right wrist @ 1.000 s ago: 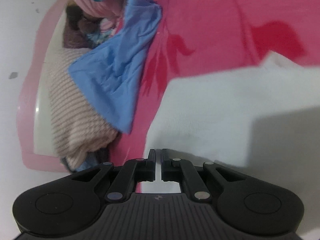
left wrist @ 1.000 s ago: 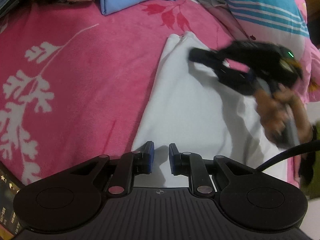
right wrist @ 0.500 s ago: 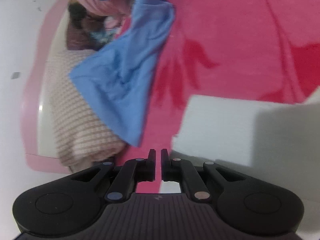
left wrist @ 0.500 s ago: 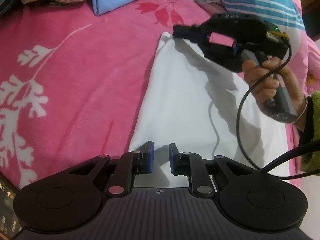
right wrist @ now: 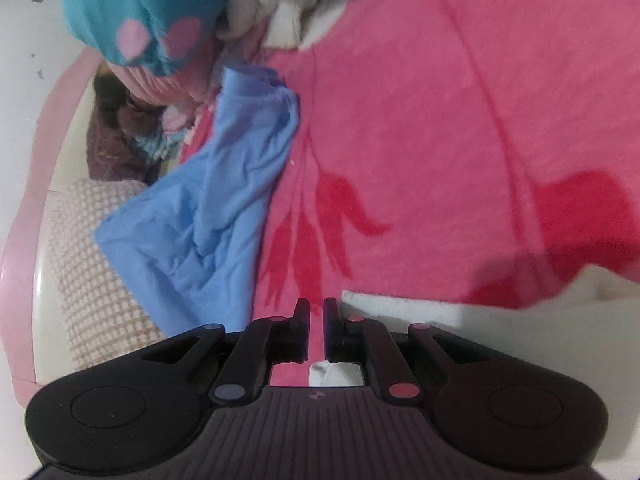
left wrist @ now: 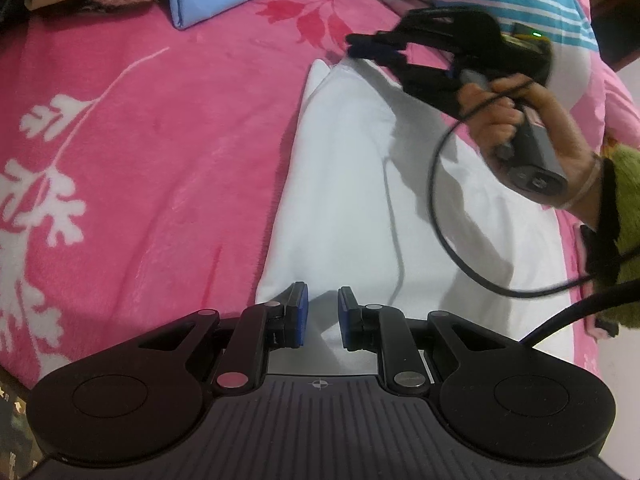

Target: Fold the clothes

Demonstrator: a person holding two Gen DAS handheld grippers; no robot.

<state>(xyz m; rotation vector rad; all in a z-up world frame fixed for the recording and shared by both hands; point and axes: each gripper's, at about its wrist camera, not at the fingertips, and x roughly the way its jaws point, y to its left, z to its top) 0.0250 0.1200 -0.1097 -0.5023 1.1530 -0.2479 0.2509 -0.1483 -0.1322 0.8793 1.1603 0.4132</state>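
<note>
Left wrist view: white garment spread lengthwise as a long panel on the pink bed blanket; left hand-held gripper poised over its near hem, jaws parted, holding nothing; right hand-held gripper hovering at the far end. Right wrist view: right hand-held gripper nearly closed, empty, above the white edge, probably placed to catch that corner; blue garment heaped aside.

Even, moderately bright indoor light is seen in both views. Soft grey shadows are cast onto the folded white cotton garment. The hand-held black right gripper is smeared by motion blur. Edges are curved by fisheye distortion, and fine detail is softened.
</note>
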